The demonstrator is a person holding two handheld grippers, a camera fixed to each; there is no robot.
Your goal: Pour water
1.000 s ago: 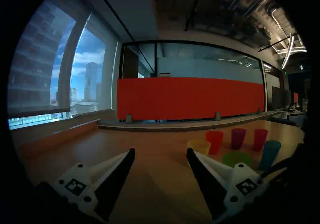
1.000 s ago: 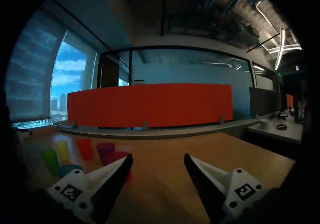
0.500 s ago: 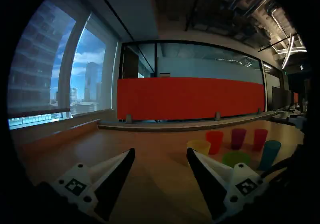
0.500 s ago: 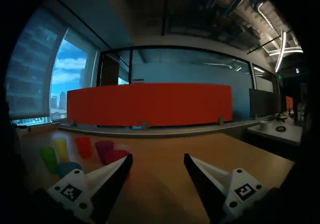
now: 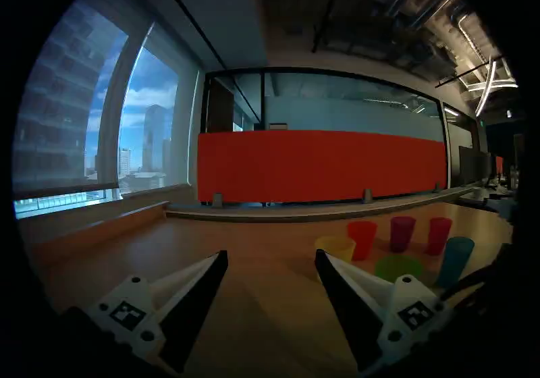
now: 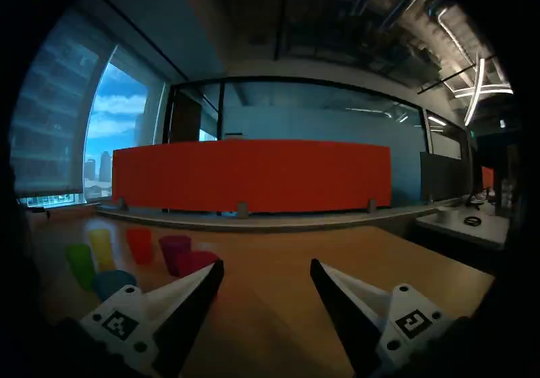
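Several coloured plastic cups stand on a wooden table [image 5: 270, 250]. In the left gripper view they sit to the right: a yellow cup [image 5: 335, 246], an orange-red cup [image 5: 362, 237], a purple cup [image 5: 402, 233], a red cup [image 5: 439, 234], a green cup [image 5: 398, 266] and a teal cup [image 5: 455, 260]. My left gripper [image 5: 270, 263] is open, empty, left of them. In the right gripper view the cups are at the left: green [image 6: 81, 263], yellow [image 6: 102, 248], orange-red [image 6: 140, 244], purple [image 6: 175, 253], red [image 6: 197, 263], teal [image 6: 111, 283]. My right gripper [image 6: 266, 270] is open and empty.
An orange partition panel [image 5: 320, 165] runs along the table's far edge, with a glass wall behind. Large windows [image 5: 88, 135] are at the left. A side desk [image 6: 466, 223] with small items stands at the right in the right gripper view.
The right gripper has drifted slightly, so the cups sit a little higher in its view. The left gripper has barely moved.
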